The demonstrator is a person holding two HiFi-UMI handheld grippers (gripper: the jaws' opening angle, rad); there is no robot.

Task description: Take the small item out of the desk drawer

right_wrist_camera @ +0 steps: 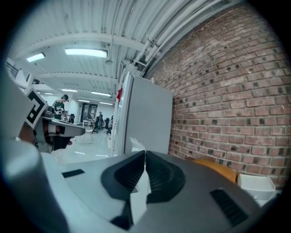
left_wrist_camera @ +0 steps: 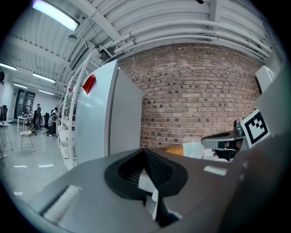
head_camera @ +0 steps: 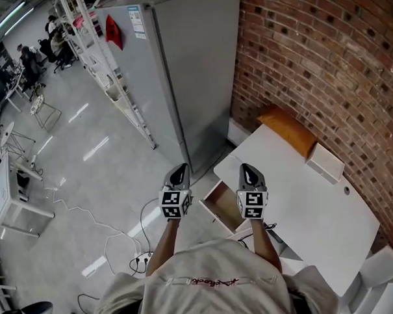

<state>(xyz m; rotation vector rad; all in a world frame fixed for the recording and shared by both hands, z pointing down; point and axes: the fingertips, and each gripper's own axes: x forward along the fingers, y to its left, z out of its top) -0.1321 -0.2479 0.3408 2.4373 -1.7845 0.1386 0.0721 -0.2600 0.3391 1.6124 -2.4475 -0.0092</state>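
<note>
Two grippers sat level in front of your chest, side by side and apart. Your left gripper [head_camera: 179,168] had its jaws together, ribbed pads meeting at the tips. A white sliver showed in the gap behind them, and I could not tell what it was.

Your right gripper [head_camera: 247,169] had its jaws pressed together on the small white item [right_wrist_camera: 135,144]. Its crumpled edge poked out just above the tips in the right gripper view. In the head view it was too small to pick out.

Below and between the grippers the drawer [head_camera: 222,203] stood pulled out of the desk [head_camera: 305,203]. Its wooden inside was visible and the right gripper covered part of it.

- Power strip and cables [head_camera: 108,240] lay on the floor to your left.
- On the far desk edge sat a white box [head_camera: 325,163], with an orange cushion [head_camera: 289,128] just beside it against the brick wall [head_camera: 317,67].
- A grey fridge [head_camera: 181,68] stood left of the desk, a red tag [head_camera: 114,31] on its side.
- A white rack [head_camera: 103,58] stood beyond the fridge.
- People were seated at tables [head_camera: 32,55] at the far end of the hall.
</note>
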